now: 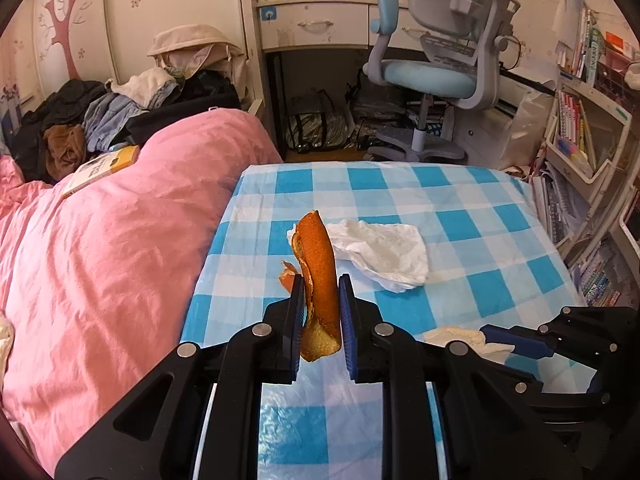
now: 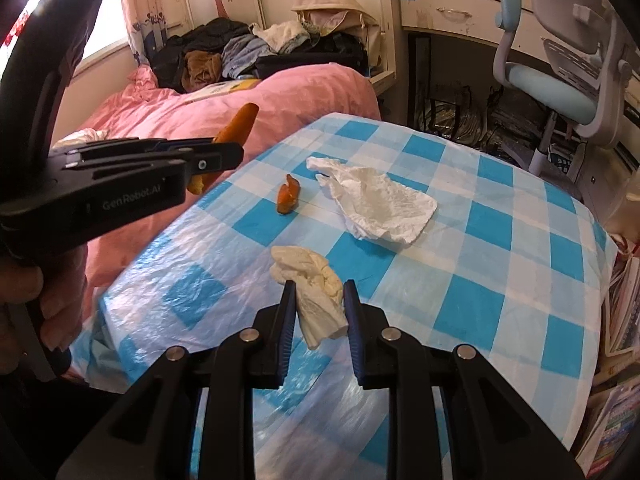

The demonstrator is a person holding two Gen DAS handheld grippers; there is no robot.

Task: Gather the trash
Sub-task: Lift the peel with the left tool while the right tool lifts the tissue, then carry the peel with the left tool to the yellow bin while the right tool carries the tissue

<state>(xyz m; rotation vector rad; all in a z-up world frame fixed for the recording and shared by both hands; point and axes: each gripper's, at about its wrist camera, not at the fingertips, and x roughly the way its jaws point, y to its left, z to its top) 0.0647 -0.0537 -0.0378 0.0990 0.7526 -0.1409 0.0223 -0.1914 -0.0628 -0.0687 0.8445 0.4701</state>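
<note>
Progress looks partial, to judge by what is held and what still lies out. In the left wrist view, the left gripper (image 1: 320, 312) at lower centre has its jaws narrowed onto a long orange peel (image 1: 318, 276), which stands upright between the pads, clear of the checked tablecloth (image 1: 480, 224). Just left of the pads a small peel scrap (image 1: 287, 276) remains on the cloth, and a flat white tissue (image 1: 384, 252) lies right of centre. At the lower right edge the right gripper (image 1: 486, 340) shows side-on with a pale wad at its tip. The cloth's left edge meets the pink duvet (image 1: 100, 248); its far edge drops toward the desk chair (image 1: 432, 72) at upper right.

In the right wrist view, the right gripper (image 2: 319, 308) at lower centre is clamped narrowly on a crumpled cream tissue (image 2: 316, 292), apparently lifted off the cloth. The scrap (image 2: 288, 198) and the flat tissue (image 2: 376, 204) sit mid-frame, near each other but apart, so two pieces seem left. No bin is visible in either view. The left gripper (image 2: 230, 148) crosses the left side, bearing the peel above the duvet's edge. Open cloth fills the right of the frame, offering free room, while stacked books crowd the right border.
</note>
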